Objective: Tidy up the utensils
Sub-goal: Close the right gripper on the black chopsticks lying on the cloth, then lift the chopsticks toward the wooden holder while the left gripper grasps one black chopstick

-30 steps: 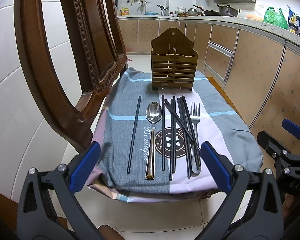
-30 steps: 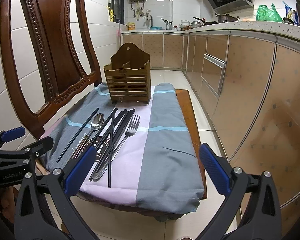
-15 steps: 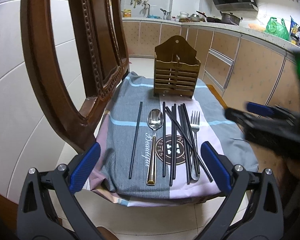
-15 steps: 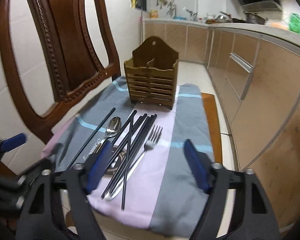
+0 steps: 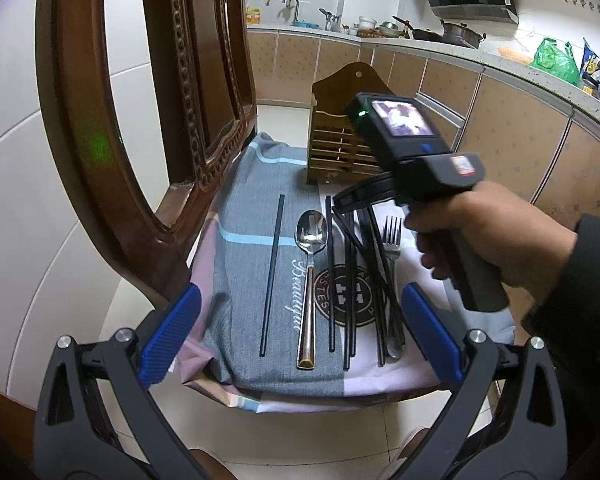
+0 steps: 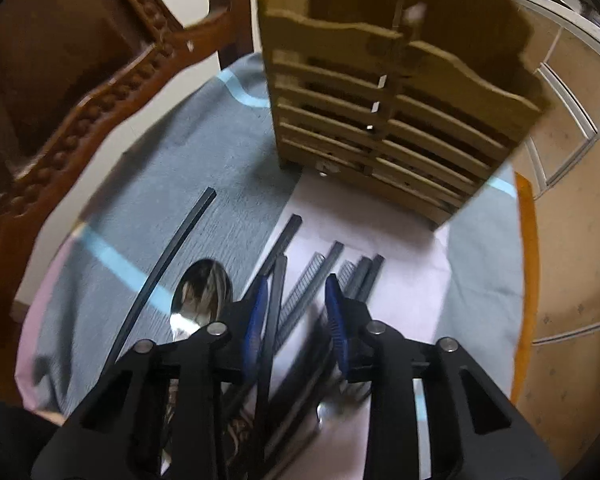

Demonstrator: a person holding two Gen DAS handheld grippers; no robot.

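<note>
Several black chopsticks, a spoon and a fork lie side by side on a cloth-covered chair seat. A slatted wooden utensil holder stands at the far end of it. My left gripper is open and empty, held back at the seat's near edge. My right gripper is low over the far ends of the chopsticks, jaws narrowed with a gap around several of them, gripping none. The holder is just beyond it; the spoon is to its left.
The carved wooden chair back rises at the left. One chopstick lies apart, left of the spoon. Kitchen cabinets and a cluttered counter run along the right and back. The tiled floor lies below the seat's near edge.
My right gripper has swung in from the right, dropped down over the chopsticks' far ends and narrowed its jaws. My left gripper has moved slightly closer and stays open.
</note>
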